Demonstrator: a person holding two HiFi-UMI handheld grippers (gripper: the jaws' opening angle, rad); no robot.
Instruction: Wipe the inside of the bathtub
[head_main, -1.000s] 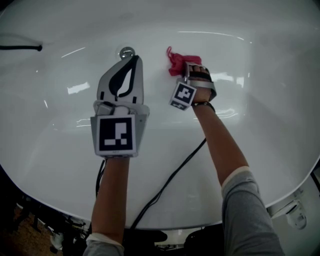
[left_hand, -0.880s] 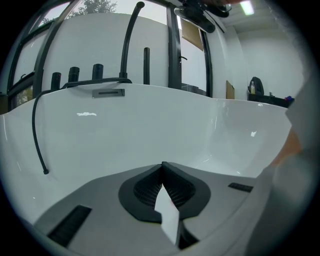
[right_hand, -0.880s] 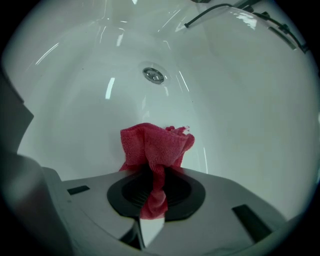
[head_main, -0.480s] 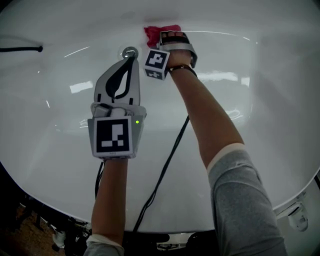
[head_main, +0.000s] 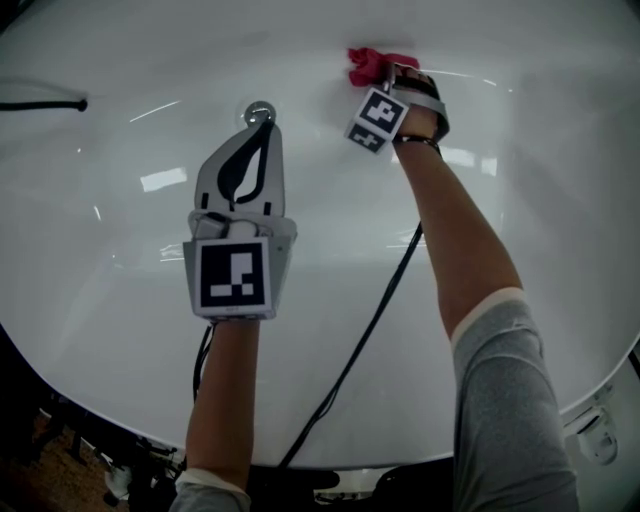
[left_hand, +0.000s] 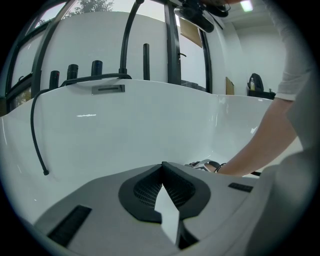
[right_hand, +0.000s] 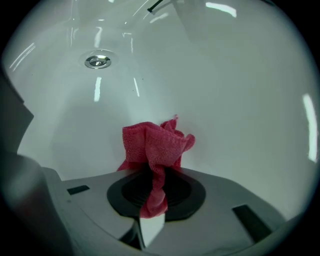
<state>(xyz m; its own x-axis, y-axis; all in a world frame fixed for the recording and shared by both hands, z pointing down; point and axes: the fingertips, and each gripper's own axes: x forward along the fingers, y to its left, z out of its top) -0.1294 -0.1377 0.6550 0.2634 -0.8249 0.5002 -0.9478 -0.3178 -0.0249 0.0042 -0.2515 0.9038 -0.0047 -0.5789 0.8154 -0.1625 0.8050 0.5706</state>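
Black cable (head_main: 350, 355) run back from right gripper (head_main: 388, 70), under forearm. Black hose (head_main: 45, 103) laid well left of left gripper (head_main: 262, 125) (only its end shown). Dark posts (left_hand: 96, 68) ranged ahead of left gripper, beyond rim.
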